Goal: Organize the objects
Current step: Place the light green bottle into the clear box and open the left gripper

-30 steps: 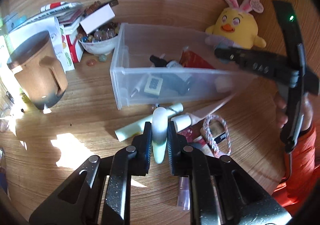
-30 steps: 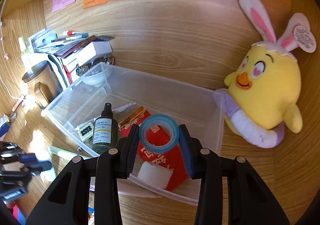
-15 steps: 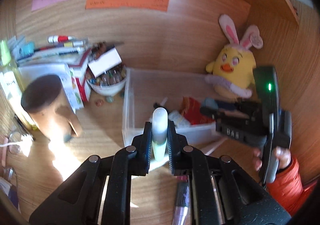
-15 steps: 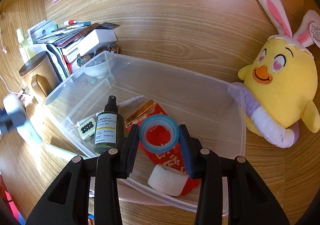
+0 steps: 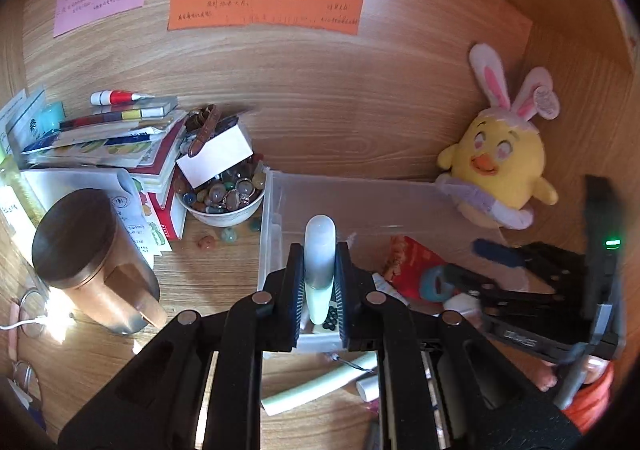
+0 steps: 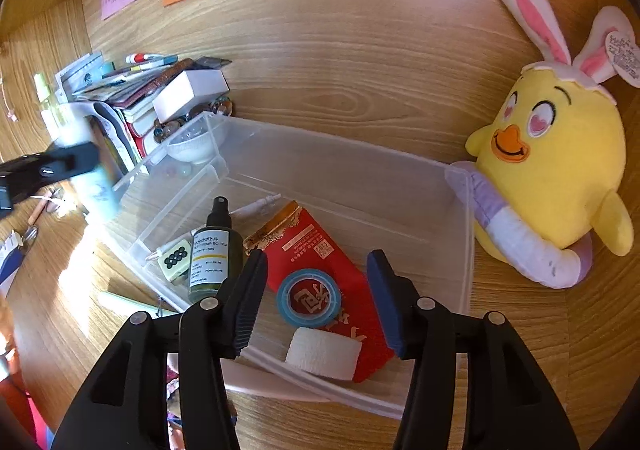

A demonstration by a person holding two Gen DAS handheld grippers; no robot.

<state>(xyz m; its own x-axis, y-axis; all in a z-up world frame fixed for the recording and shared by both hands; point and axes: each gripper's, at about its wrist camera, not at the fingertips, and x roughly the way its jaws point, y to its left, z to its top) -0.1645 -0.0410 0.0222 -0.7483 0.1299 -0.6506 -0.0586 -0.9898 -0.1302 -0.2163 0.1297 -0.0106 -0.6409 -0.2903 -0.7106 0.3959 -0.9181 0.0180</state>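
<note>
A clear plastic bin point(image 6: 348, 158) stands on the wooden desk; it also shows in the left wrist view point(image 5: 360, 190). My right gripper point(image 6: 316, 290) is open above the bin's near side. A blue tape roll point(image 6: 309, 298) lies free below it on a red packet point(image 6: 316, 246), beside a white roll point(image 6: 324, 354) and a dark pump bottle point(image 6: 214, 254). My left gripper point(image 5: 320, 286) is shut on a pale green-white tube point(image 5: 319, 262), held above the bin's near left corner. The tube appears blurred in the right wrist view point(image 6: 90, 174).
A yellow plush chick point(image 6: 552, 178) sits right of the bin. A bowl of stones point(image 5: 222, 198), stacked books point(image 5: 120, 142) and a brown lidded mug point(image 5: 92, 262) stand left of it. Loose tubes point(image 5: 320, 390) lie on the desk in front.
My right gripper has opened and the blue tape roll has dropped onto the red packet in the bin. My left gripper has carried the tube nearer over the bin's corner.
</note>
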